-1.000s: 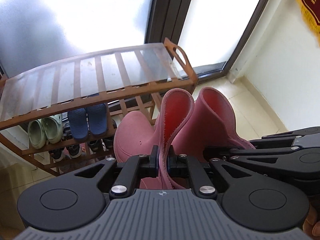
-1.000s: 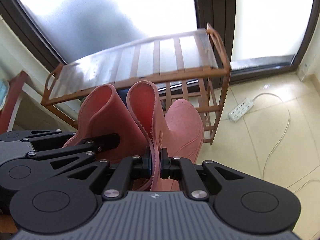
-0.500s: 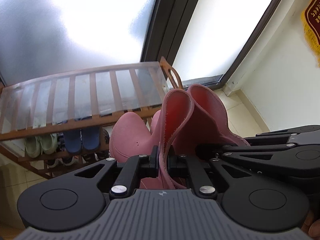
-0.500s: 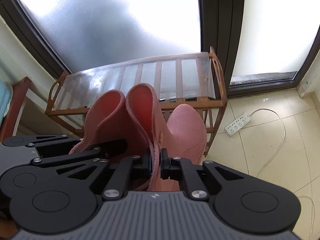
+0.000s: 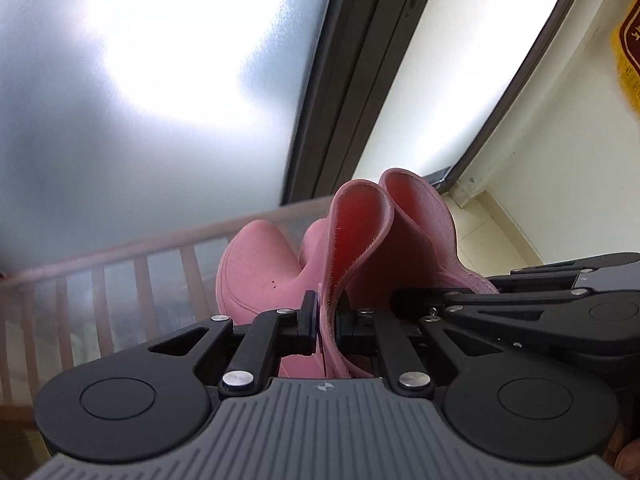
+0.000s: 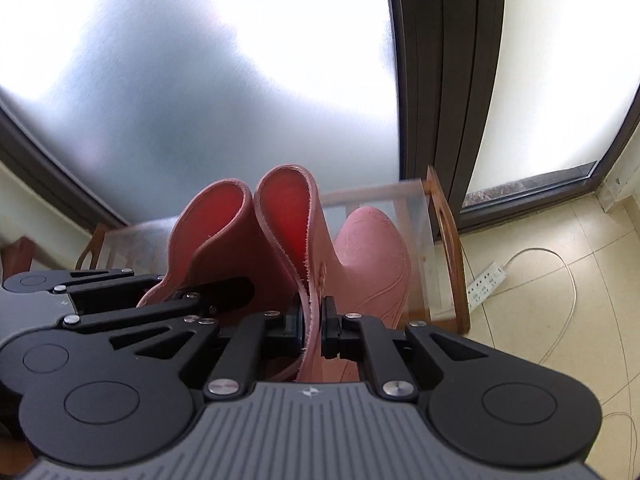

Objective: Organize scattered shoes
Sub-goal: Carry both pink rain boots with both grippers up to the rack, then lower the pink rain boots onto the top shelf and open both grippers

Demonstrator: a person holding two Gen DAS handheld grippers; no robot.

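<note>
Two pink rubber boots hang side by side in the air above the wooden shoe rack [image 5: 120,264]. My left gripper [image 5: 326,326] is shut on the shaft rim of the left pink boot [image 5: 256,268]. My right gripper [image 6: 312,322] is shut on the shaft rim of the right pink boot [image 6: 372,256]. In the right wrist view the left pink boot [image 6: 208,236] and the other gripper show at the left. Both boot toes point toward the slatted top shelf [image 6: 384,196] of the rack. The rack's lower shelves are hidden.
Frosted glass doors with a dark frame [image 6: 444,80] stand right behind the rack. A white power strip [image 6: 486,284] and its cable lie on the tiled floor to the right. A cream wall [image 5: 568,160] closes the right side.
Both grippers have risen and moved toward the rack with the boots. The rack has dropped low in both views and its lower shelves with shoes have gone out of sight.
</note>
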